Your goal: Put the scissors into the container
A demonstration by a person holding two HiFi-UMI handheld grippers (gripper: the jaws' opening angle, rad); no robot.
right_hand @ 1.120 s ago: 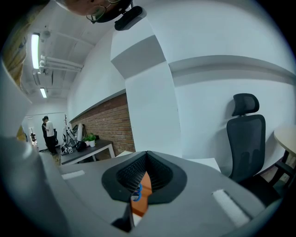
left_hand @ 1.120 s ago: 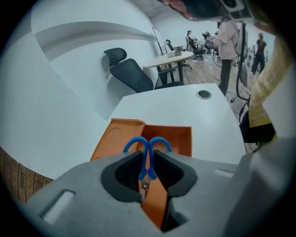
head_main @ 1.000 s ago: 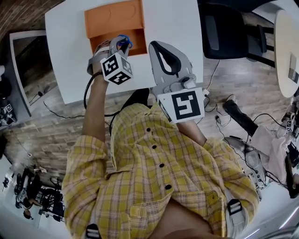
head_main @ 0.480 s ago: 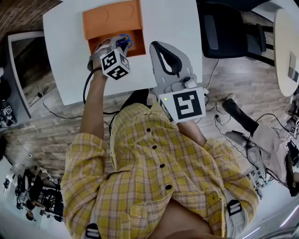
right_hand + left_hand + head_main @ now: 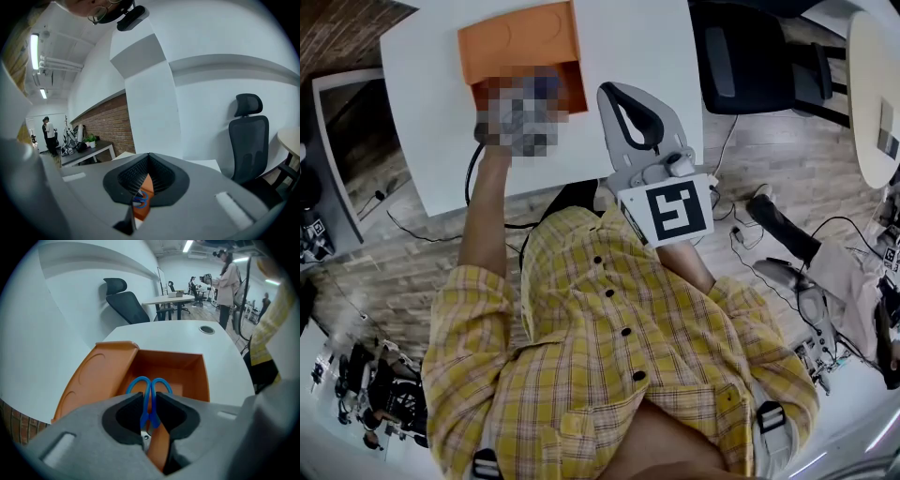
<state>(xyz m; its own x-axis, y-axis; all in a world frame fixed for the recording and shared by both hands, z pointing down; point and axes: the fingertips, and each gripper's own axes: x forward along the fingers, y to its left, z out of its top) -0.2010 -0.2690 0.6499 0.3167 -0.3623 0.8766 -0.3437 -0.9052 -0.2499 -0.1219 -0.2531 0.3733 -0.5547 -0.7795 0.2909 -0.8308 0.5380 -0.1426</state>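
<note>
The blue-handled scissors (image 5: 149,386) are pinched between the jaws of my left gripper (image 5: 149,411), handles pointing forward. They hang over the open orange container (image 5: 187,376), whose lid (image 5: 98,376) lies folded back to the left. In the head view the container (image 5: 572,89) stands on the white table (image 5: 647,47), and a mosaic patch covers my left gripper at its near edge. My right gripper (image 5: 617,94) is shut on nothing, just right of the container. Through its jaws (image 5: 148,161) I glimpse the scissors (image 5: 139,200) and the orange container (image 5: 145,185).
A black office chair (image 5: 750,66) stands beyond the table's right side. The table's front edge runs close to the person's body. Cables lie on the wooden floor (image 5: 422,234) to both sides. A round white table (image 5: 872,84) is at the far right.
My left gripper has moved a little forward with the scissors, further over the container's opening. The right gripper has hardly moved.
</note>
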